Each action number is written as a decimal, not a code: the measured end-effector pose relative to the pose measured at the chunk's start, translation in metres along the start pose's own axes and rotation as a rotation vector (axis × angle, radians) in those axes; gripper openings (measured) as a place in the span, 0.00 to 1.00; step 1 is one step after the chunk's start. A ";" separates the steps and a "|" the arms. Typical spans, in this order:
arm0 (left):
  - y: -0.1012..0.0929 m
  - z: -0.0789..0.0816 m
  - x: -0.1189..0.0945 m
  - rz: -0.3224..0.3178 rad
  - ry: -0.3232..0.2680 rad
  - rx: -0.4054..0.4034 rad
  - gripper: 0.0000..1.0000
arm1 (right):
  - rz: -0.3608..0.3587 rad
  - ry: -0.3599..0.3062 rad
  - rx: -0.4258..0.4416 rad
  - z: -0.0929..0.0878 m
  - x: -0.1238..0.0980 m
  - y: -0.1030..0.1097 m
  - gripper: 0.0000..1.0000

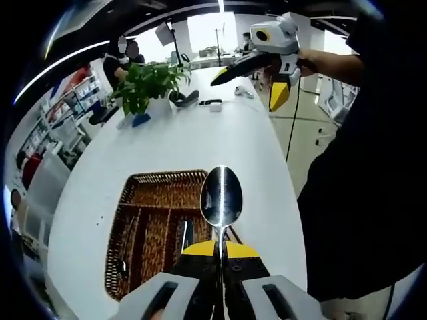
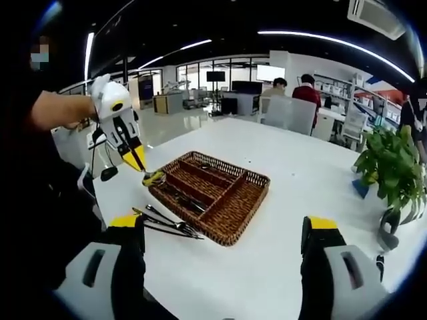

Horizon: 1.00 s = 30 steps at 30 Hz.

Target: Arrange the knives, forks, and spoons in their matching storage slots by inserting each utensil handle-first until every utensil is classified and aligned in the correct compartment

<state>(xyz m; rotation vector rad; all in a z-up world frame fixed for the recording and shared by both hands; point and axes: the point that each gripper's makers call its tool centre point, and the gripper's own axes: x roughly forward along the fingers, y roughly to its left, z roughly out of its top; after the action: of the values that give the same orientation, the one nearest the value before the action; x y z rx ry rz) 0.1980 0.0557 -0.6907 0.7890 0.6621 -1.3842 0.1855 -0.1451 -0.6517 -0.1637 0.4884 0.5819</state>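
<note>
Right gripper view, table (image 2: 300, 180): a long white top is carrying the job.
Basket (image 2: 212, 193): the brown wicker tray is sitting mid-table, its long slots looking partly filled; dark utensils are showing in one slot, kind unclear.
Forks (image 2: 167, 225): a few are lying loose on the table just beside the basket's near edge, waiting to be sorted.
Progress: I judge it is running partway.
Spoon (image 1: 221, 198): shiny, bowl pointing away, hovering over the basket (image 1: 157, 227).
Left gripper (image 1: 220, 257): it is clamping the spoon's handle.
Right gripper (image 2: 223, 233): its jaws are standing wide apart, gripping nothing.
</note>
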 end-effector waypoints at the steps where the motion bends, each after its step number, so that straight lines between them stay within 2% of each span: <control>1: 0.001 -0.002 0.002 -0.004 0.006 0.005 0.00 | 0.002 0.004 -0.002 0.000 0.003 0.001 0.99; 10: 0.013 -0.007 0.008 0.002 0.003 0.003 0.00 | -0.002 0.023 0.012 -0.004 0.007 0.002 0.99; 20: 0.022 -0.011 0.013 -0.009 0.010 0.013 0.00 | -0.003 0.035 0.005 0.000 0.013 0.004 0.99; 30: 0.042 -0.015 0.014 -0.014 0.003 0.008 0.00 | 0.000 0.048 0.011 0.004 0.023 0.003 0.99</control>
<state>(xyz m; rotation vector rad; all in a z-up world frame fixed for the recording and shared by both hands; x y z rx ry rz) 0.2416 0.0608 -0.7066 0.7944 0.6662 -1.3987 0.2021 -0.1304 -0.6589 -0.1676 0.5385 0.5758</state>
